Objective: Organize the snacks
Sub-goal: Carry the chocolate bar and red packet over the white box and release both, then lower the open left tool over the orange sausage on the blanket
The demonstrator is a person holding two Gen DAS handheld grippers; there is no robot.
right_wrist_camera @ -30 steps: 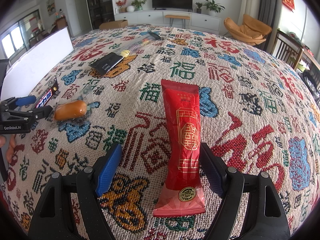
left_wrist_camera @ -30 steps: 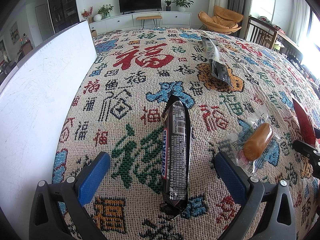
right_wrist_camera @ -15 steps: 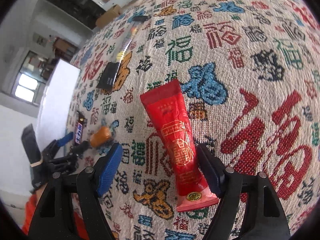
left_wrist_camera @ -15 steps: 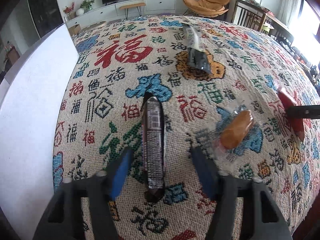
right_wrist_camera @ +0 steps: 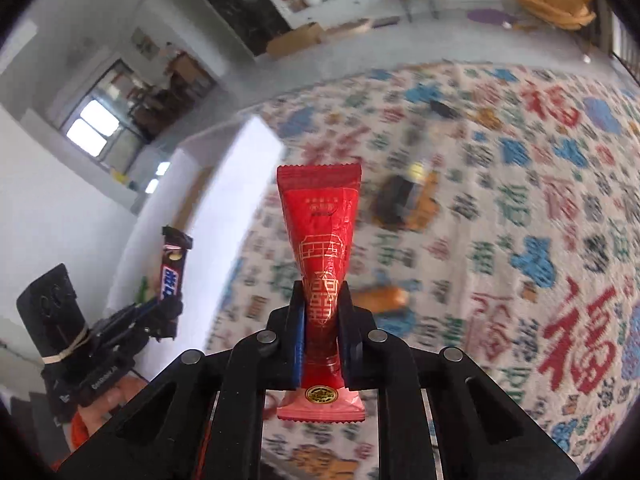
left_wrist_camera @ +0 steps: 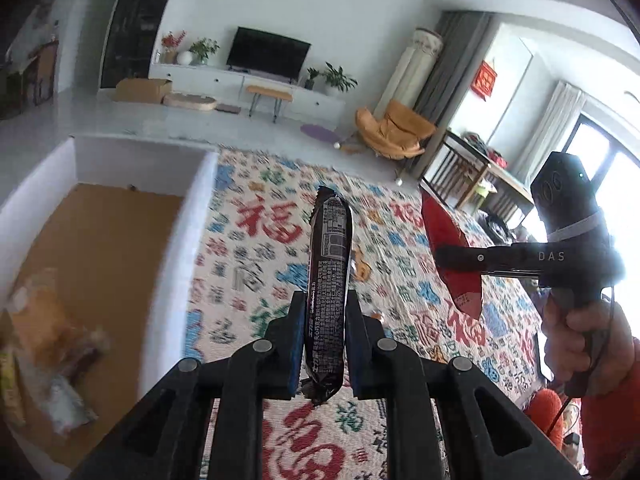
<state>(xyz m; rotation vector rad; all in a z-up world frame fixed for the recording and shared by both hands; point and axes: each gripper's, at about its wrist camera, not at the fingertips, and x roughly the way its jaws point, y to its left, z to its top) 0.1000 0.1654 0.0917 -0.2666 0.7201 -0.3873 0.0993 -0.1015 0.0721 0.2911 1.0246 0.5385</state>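
My left gripper (left_wrist_camera: 325,312) is shut on a dark brown chocolate bar (left_wrist_camera: 329,264), lifted clear of the patterned tablecloth (left_wrist_camera: 256,240). In the right wrist view the same bar (right_wrist_camera: 173,264) sticks up from the left gripper (right_wrist_camera: 160,304) at the far left. My right gripper (right_wrist_camera: 322,300) is shut on a red snack packet (right_wrist_camera: 320,240), also raised above the cloth. From the left wrist view that packet (left_wrist_camera: 452,248) hangs in the right gripper (left_wrist_camera: 444,258), held by a hand (left_wrist_camera: 580,340). A white box (left_wrist_camera: 172,264) with a brown floor stands at left.
Several wrapped snacks (left_wrist_camera: 48,344) lie blurred inside the box. On the cloth remain an orange sausage in clear wrap (right_wrist_camera: 380,296) and a dark flat packet (right_wrist_camera: 396,200). Beyond the table are a TV cabinet (left_wrist_camera: 248,80), an orange chair (left_wrist_camera: 392,128) and wooden chairs (left_wrist_camera: 460,168).
Both grippers closed on their snacks, the left on the chocolate bar and the right on the red packet, then rose off the cloth. The box interior has come into the left view.
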